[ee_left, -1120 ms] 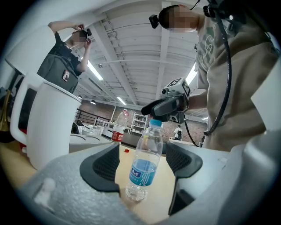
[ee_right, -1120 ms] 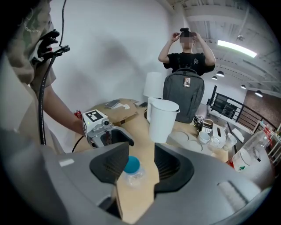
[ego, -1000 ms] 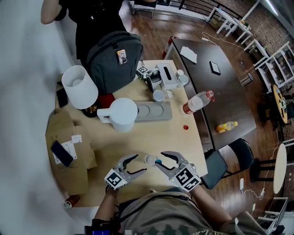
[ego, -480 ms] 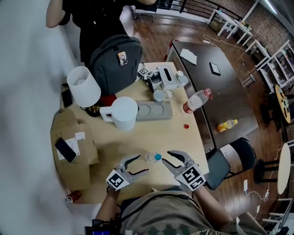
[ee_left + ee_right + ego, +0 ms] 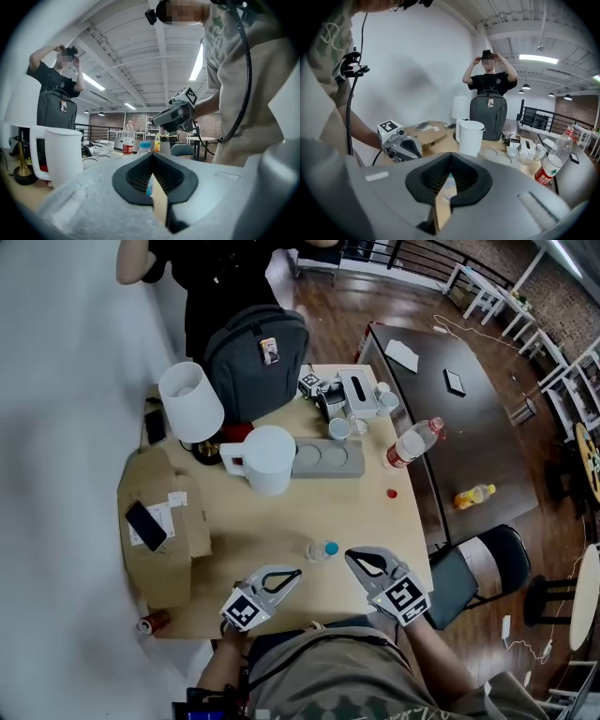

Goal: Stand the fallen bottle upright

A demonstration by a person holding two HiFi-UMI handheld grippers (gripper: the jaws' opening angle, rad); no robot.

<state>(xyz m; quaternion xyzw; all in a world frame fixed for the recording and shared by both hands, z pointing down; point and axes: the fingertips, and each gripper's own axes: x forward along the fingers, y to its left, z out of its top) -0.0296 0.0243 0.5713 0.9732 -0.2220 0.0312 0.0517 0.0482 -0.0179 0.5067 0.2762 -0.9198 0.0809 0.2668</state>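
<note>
The left claw (image 5: 295,575) is pressed together with nothing between its dark ribbed pads, its jaws having just closed. It hangs over the near edge of the pale wooden desk (image 5: 281,521), pointing roughly level toward the right. The right claw (image 5: 352,560) is likewise pressed together and empty, its jaws also having just closed, and it tilts down toward the desk from the near right corner. Between the two claw tips, apart from both, the small clear plastic bottle with a blue cap (image 5: 322,549) stands upright on the desk. The left gripper view shows its cap above the closed jaws and a strip of its blue label behind them. Farther back, a white plastic jug with a handle (image 5: 269,457) stands just beside a grey tray with round recesses (image 5: 328,458). Behind these are a white lampshade (image 5: 190,400) and a dark grey backpack (image 5: 255,360). A larger clear bottle with a red label (image 5: 413,442) stands at the desk's right edge, with a loose red cap (image 5: 392,492) near it on the desk. A brown cardboard box (image 5: 169,549) sits at the left edge with a dark phone (image 5: 146,525) lying on top. A person in a black shirt (image 5: 234,268) stands behind the backpack.
</note>
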